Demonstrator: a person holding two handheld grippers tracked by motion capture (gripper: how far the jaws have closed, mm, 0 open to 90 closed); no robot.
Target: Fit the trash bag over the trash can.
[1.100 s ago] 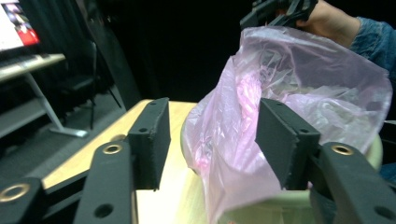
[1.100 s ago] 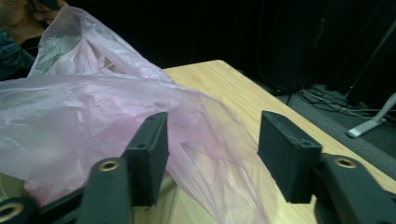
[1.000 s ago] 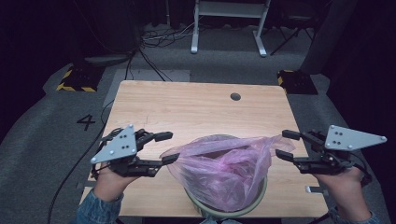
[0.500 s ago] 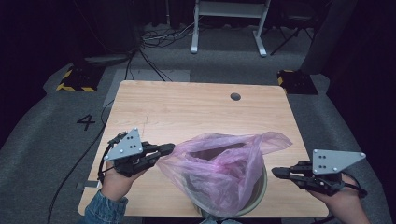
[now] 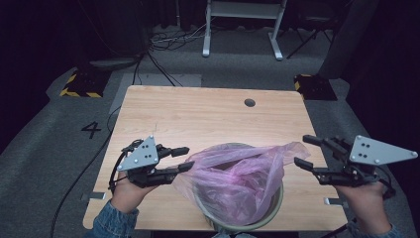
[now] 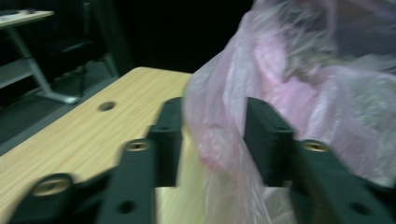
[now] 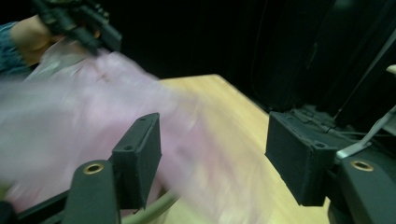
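At lower centre of the high view, a pink plastic bag (image 5: 237,173) lines a round bin (image 5: 275,210) on the wooden table (image 5: 208,114). The left gripper (image 5: 184,158), jaws just reopened, straddles the bag's edge loosely; the right gripper (image 5: 303,151) stands wide beside it, also just reopened.

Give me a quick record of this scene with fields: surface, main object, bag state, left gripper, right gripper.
surface: wooden table
main object: round bin at the near edge, lined with a pink plastic bag
bag state: draped loosely over the rim, mouth open
left gripper: jaws just reopened; bag film between them, not pinched
right gripper: jaws just reopened, just off the bag's right corner, holding nothing
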